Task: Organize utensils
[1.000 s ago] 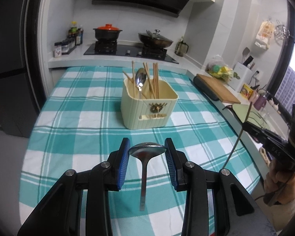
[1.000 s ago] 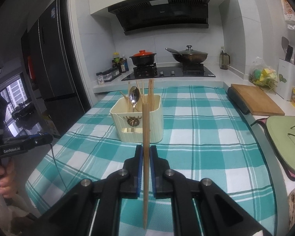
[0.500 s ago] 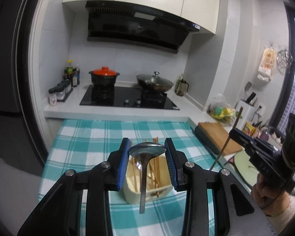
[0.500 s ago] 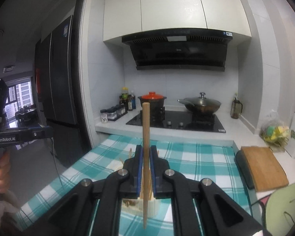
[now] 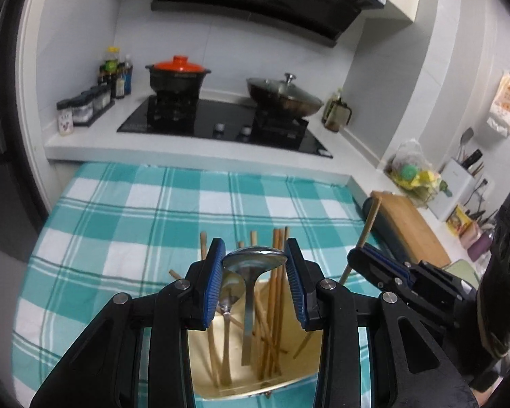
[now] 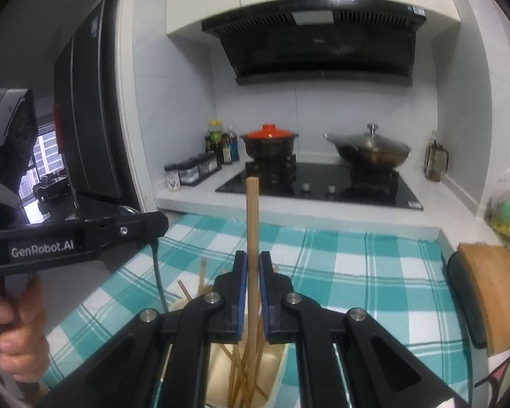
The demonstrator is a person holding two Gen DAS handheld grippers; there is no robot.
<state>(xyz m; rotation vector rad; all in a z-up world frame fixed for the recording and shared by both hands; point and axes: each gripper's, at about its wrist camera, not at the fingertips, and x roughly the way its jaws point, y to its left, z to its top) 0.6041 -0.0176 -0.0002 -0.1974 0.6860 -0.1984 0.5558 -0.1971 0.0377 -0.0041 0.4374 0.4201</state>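
Observation:
My left gripper (image 5: 254, 261) is shut on a metal spoon (image 5: 253, 265) by its bowl, handle hanging down into the cream utensil holder (image 5: 309, 363) right below. The holder holds several wooden chopsticks (image 5: 275, 292) and another spoon (image 5: 231, 289). My right gripper (image 6: 251, 282) is shut on one upright wooden chopstick (image 6: 252, 224), its lower end down among the chopsticks in the holder (image 6: 275, 370). The right gripper also shows in the left wrist view (image 5: 374, 258), just right of the holder.
The holder stands on a teal checked tablecloth (image 5: 136, 210). Behind it is a stove with an orange-lidded pot (image 5: 177, 78) and a wok (image 5: 284, 97). A wooden cutting board (image 5: 411, 227) lies at the right. Spice jars (image 5: 85, 105) stand at the back left.
Both grippers have come down over the holder. The spoon's handle and the chopstick's lower end now hang inside it, and the views tilt more downward.

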